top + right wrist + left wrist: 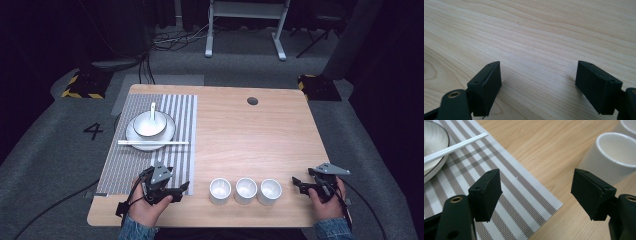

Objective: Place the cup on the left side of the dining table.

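Note:
Three white cups [220, 190] [246, 189] [269, 191] stand in a row near the table's front edge. A striped placemat [181, 112] at the left carries a white plate [132, 137] with a bowl [148, 125] and a spoon [153, 108] on it. White chopsticks [155, 143] lie across the plate's front. My left gripper [179, 180] is open over the placemat's front right corner, left of the cups. In the left gripper view its jaws [536, 192] stand wide apart, the nearest cup [609, 155] ahead at right, the chopsticks [456, 146] at upper left. My right gripper [302, 179] [537, 82] is open over bare wood, right of the cups.
The wooden table [250, 135] has a round cable hole [252, 101] at the back. Beyond the table, a white desk frame [245, 30] and cables lie on the grey floor, and yellow-black weighted bases [82, 87] sit at both back corners.

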The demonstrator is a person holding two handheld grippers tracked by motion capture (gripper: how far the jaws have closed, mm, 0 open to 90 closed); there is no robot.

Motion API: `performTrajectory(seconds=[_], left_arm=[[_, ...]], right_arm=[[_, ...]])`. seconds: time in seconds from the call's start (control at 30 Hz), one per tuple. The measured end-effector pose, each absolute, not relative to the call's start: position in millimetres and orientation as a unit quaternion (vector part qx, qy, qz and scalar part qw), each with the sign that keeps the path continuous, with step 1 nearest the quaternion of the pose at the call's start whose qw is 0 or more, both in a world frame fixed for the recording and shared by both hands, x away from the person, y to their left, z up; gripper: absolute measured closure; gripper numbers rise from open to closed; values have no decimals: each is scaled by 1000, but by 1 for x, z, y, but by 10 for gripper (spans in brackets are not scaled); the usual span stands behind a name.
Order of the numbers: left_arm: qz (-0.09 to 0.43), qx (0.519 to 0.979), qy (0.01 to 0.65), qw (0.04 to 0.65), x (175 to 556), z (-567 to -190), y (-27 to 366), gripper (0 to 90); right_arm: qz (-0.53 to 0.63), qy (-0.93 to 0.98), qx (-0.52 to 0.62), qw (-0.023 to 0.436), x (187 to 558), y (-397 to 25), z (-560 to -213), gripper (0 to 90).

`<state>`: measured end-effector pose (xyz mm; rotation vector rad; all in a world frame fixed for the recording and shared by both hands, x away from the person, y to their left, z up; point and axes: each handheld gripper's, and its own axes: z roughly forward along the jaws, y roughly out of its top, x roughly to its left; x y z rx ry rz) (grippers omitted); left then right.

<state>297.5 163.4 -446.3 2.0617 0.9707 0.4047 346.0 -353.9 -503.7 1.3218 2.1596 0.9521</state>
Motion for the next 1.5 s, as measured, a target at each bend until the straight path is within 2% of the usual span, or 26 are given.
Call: performTrajectory(seconds=[0.53, 1.03, 1.2, 1.5], left_arm=[[130, 831, 322, 434, 311, -430, 119, 252], [89, 841, 276, 456, 312, -437, 79, 254], [83, 835, 282, 464, 308, -444, 70, 202], [96, 821, 306, 473, 302, -459, 62, 162]], right_arm=[[344, 780, 477, 217, 346, -354, -504, 211], [344, 780, 477, 217, 346, -354, -504, 211], [344, 780, 477, 217, 346, -354, -504, 211], [344, 780, 477, 217, 346, -354, -504, 211]])
